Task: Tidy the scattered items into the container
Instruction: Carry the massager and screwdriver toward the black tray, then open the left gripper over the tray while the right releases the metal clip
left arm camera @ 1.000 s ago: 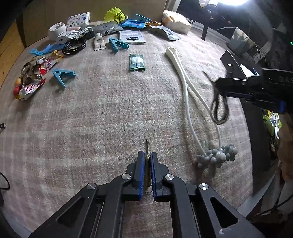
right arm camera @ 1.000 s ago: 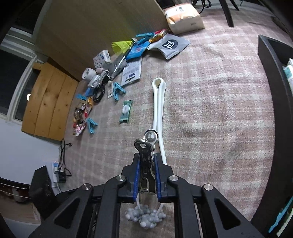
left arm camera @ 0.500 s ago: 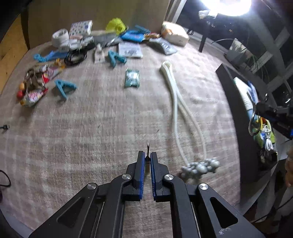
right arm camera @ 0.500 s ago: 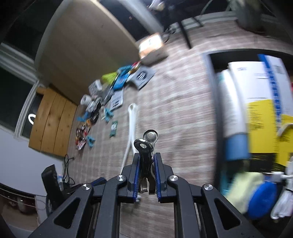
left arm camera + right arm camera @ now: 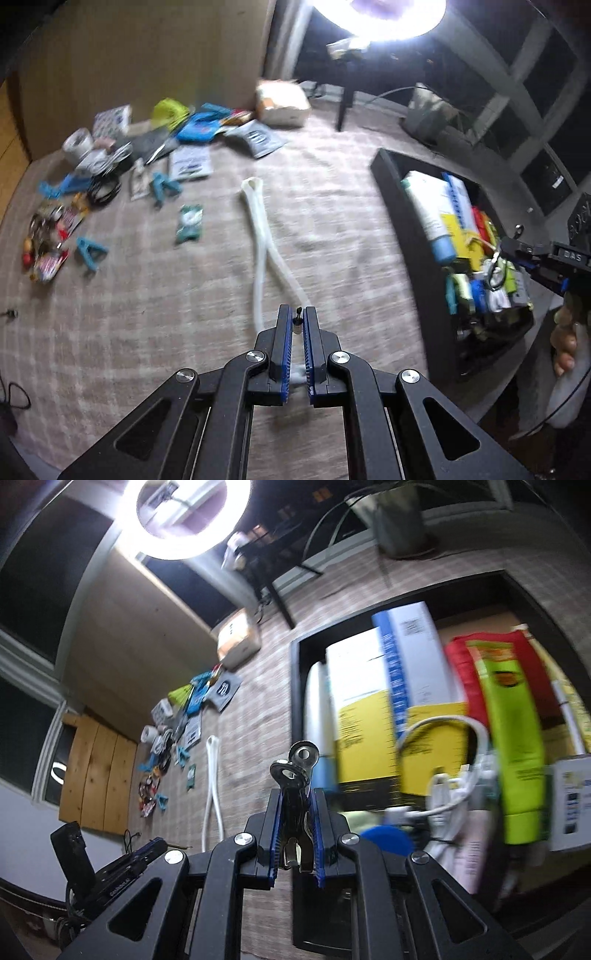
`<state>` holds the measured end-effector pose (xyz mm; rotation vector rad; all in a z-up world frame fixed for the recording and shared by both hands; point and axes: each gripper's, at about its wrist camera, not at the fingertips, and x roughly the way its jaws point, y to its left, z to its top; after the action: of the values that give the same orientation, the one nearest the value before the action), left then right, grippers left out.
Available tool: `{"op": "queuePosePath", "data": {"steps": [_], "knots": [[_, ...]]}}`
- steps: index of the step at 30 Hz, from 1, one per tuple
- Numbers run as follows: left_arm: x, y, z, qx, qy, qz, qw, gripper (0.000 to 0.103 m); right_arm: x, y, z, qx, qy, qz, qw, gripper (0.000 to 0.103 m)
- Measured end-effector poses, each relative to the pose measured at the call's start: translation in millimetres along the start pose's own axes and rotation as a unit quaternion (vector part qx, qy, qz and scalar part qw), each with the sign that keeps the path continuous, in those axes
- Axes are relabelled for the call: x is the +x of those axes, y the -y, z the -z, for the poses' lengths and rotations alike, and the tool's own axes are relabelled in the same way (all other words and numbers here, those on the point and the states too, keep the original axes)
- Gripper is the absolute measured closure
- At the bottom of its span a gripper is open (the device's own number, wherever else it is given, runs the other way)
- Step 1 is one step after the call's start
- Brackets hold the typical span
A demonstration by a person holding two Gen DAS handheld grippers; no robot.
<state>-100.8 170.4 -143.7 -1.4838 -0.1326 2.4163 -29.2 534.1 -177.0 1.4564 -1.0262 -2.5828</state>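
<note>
Both tongs have swung from the rug toward the box (image 5: 295, 686): right tongs (image 5: 295, 808) grip keys (image 5: 295, 771), left tongs (image 5: 295, 325) pinch a small pin (image 5: 296, 320). Box half full; clutter (image 5: 110, 177) remains upper left.

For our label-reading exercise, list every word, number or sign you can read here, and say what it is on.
"DAS": black body of the right tongs.
Packaging in the black container: print too blurred.
Scattered packets on the cloth: too blurred.
</note>
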Motion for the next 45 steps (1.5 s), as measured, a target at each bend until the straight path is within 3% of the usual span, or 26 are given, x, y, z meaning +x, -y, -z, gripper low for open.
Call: {"op": "queuePosePath", "data": {"steps": [9, 17, 25, 38, 41, 42, 43, 45], "knots": [[14.0, 97.6, -18.7, 0.073, -0.004, 0.074, 0.9946, 0.097, -47.0, 40.0, -4.2, 0.017, 0.036, 0.031, 0.999, 0.09], [36.1, 187.8, -23.7, 0.145, -0.023, 0.124, 0.9815, 0.097, -75.6, 78.5, -0.5, 0.038, 0.05, 0.058, 0.996, 0.09], [69.6, 240.1, -34.4, 0.171, -0.049, 0.132, 0.9752, 0.097, -93.9, 108.2, -5.3, 0.045, 0.06, 0.095, 0.993, 0.09], [114.1, 272.4, -57.0, 0.169, -0.06, 0.109, 0.9777, 0.097, -71.0, 135.0, -54.5, 0.024, 0.041, 0.128, 0.991, 0.09], [115.5, 274.1, -61.8, 0.163, -0.06, 0.107, 0.9789, 0.077, -63.2, 135.0, -62.3, 0.018, 0.035, 0.129, 0.991, 0.089], [113.6, 273.3, -63.4, 0.159, -0.055, 0.107, 0.9799, 0.064, -61.8, 134.7, -64.0, 0.018, 0.033, 0.135, 0.99, 0.085], [111.0, 272.3, -64.0, 0.157, -0.051, 0.105, 0.9807, 0.058, -60.8, 134.2, -65.8, 0.018, 0.031, 0.139, 0.99, 0.079], [105.7, 270.5, -64.5, 0.158, -0.043, 0.101, 0.9812, 0.058, -62.7, 132.5, -67.1, 0.018, 0.038, 0.147, 0.988, 0.054]]}}
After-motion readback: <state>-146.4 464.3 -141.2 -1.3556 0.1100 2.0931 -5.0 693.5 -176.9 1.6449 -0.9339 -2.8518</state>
